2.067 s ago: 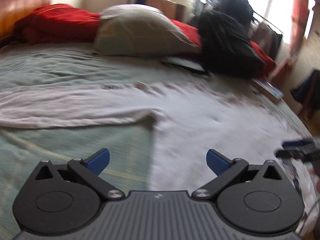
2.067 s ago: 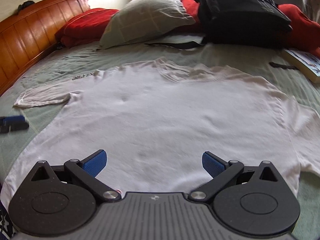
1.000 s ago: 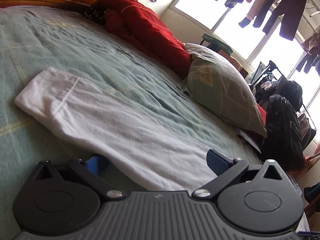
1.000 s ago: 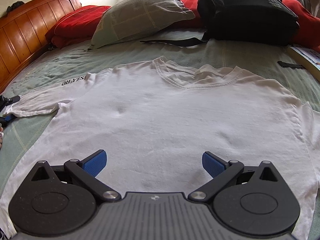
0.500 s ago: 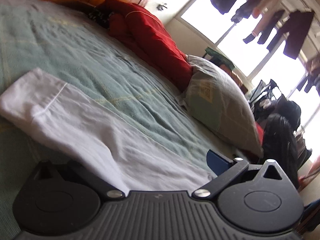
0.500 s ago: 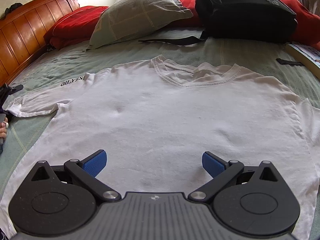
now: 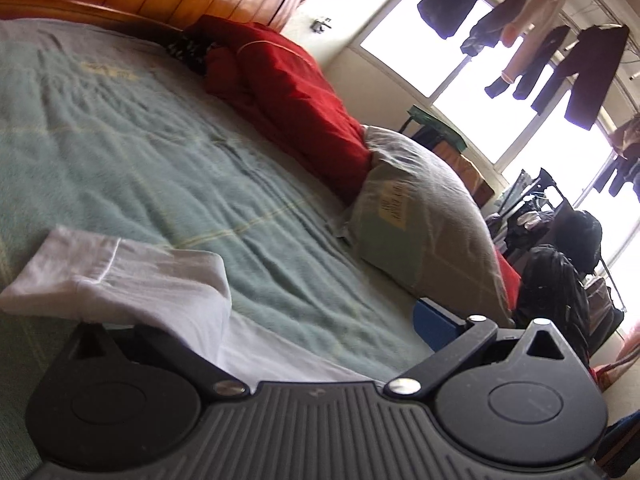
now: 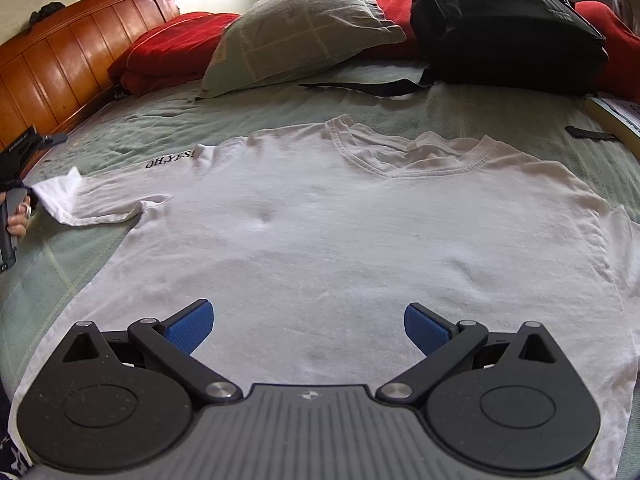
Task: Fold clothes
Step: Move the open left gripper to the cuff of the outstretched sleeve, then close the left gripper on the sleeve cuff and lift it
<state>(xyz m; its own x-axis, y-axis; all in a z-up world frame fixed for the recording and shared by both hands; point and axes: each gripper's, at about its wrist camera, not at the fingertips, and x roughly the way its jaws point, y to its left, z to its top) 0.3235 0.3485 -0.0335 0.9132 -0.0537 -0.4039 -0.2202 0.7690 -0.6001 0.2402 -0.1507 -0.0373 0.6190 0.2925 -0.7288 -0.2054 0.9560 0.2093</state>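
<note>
Lying flat on the green bed cover (image 8: 480,116), the white T-shirt (image 8: 360,240) is spread front-up, hem nearest, collar toward the pillow (image 8: 304,28).

Nearest: right tool (image 8: 308,326), pads spread wide, gripping nothing, poised over the shirt's lower middle.

Left sleeve (image 8: 92,204) runs out leftward, its long axis across the bed. Left tool (image 7: 280,320) is right at that sleeve's cuff; cloth drapes over its left finger and hides it, so whether it pinches the sleeve I cannot tell. Only the right pad (image 7: 436,320) shows.

Judgement: the left side is nearer the sleeve; the fold would carry it rightward, in over the shirt's body.

Right view shows the whole shirt and a hand (image 8: 18,220) at the far left edge. Left view shows only the sleeve close up.

Far: red bedding (image 8: 168,52), black backpack (image 8: 500,20), wooden headboard (image 8: 60,68).
</note>
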